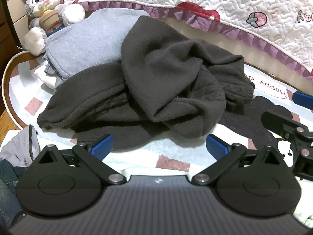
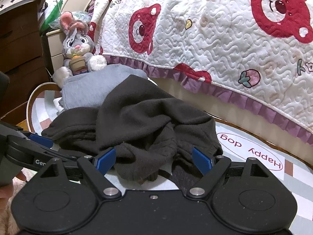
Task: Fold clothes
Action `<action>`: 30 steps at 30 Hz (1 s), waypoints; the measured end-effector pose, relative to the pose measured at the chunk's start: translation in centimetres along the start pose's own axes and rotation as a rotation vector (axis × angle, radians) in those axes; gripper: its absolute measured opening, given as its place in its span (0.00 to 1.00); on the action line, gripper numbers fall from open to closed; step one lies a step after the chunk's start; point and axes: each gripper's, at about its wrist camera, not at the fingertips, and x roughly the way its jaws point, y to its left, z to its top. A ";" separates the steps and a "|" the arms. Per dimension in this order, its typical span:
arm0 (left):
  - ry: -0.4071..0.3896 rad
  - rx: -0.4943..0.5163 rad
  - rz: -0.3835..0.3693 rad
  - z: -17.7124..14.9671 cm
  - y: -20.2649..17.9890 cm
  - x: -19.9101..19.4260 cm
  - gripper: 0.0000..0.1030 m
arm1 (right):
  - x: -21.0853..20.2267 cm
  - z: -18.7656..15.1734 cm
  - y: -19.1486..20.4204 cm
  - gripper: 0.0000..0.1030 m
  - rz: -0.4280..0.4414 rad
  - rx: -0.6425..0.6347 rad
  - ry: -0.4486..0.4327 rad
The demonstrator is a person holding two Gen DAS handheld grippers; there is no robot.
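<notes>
This is a bedroom in a home. A bed draped with a quilted bedspread (image 2: 215, 39) printed with red bears stands behind a patterned floor mat (image 2: 273, 168), with a plush rabbit (image 2: 78, 47) and a chest of drawers (image 2: 19, 45) nearby.

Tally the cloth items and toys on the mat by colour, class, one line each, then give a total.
Dark brown garment: 1
Light blue-grey garment: 1
White cloth, under the blue-grey one: 1
Grey plush rabbit: 1
Total: 4
</notes>
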 end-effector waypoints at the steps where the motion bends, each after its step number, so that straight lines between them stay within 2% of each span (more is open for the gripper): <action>1: 0.002 0.000 -0.001 0.0 0.0 0.0 1.00 | 0.0 0.0 0.0 0.85 0.000 0.000 0.000; 22: 0.022 0.011 -0.012 -0.1 -0.1 0.4 1.00 | 0.3 -0.2 -0.3 0.86 0.002 0.015 0.018; 28: 0.017 0.003 -0.003 0.1 0.3 1.3 1.00 | 1.4 -0.9 -1.9 0.86 0.011 0.070 0.019; 30: 0.005 -0.019 -0.009 0.5 0.9 2.0 1.00 | 2.7 -1.2 -4.0 0.86 0.031 0.156 0.068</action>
